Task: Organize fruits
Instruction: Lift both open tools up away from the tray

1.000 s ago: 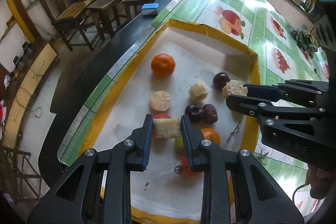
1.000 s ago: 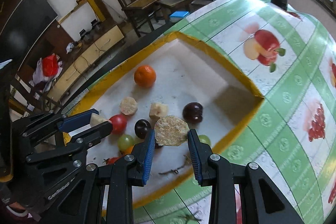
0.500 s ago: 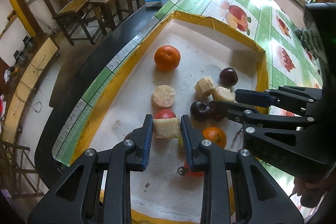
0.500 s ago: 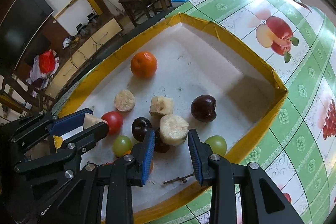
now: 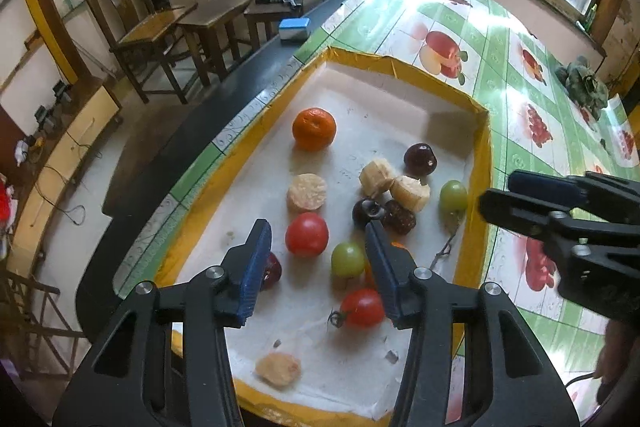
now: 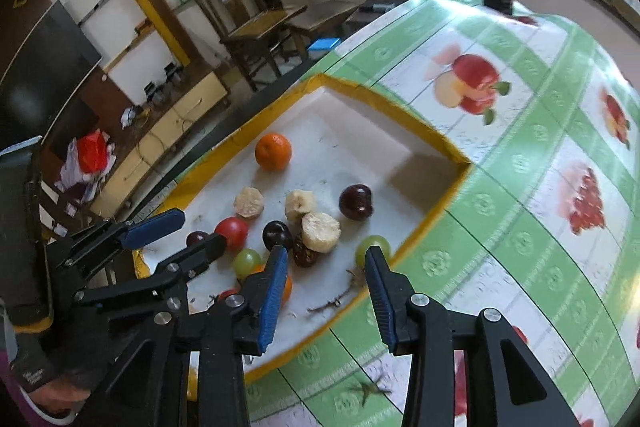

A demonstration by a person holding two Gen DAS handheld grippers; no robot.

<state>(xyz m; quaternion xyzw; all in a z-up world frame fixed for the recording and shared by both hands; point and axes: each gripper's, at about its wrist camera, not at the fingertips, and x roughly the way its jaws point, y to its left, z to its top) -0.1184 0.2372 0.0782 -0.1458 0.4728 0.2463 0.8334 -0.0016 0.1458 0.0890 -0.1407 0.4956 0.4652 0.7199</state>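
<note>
We noted both tongs emptied within the last second: the left gripper (image 5: 316, 247), which had pinched a banana chunk, now had its jaws opening with nothing between the pads, and that chunk (image 5: 278, 369) lay at the near edge of the tray (image 5: 482, 163). The right gripper (image 6: 326, 269) was likewise opening over the tray's near rim, empty; the slice it had carried (image 6: 320, 231) rested against a date (image 6: 304, 254), touching a second banana piece (image 6: 300, 205). We judged this as two placements finished, with both tools free for the next pick. All fruit sat inside the yellow-rimmed tray on the fruit-print tablecloth (image 6: 520, 155). Our count from the left view: four banana pieces, two red tomatoes (image 5: 307, 234), two green grapes (image 5: 347, 259), one large mandarin (image 5: 314, 129) plus a smaller orange fruit half hidden behind the left jaw, three dark cherries (image 5: 419, 159), and one date. Partly hidden fruit kept the tally provisional.
</note>
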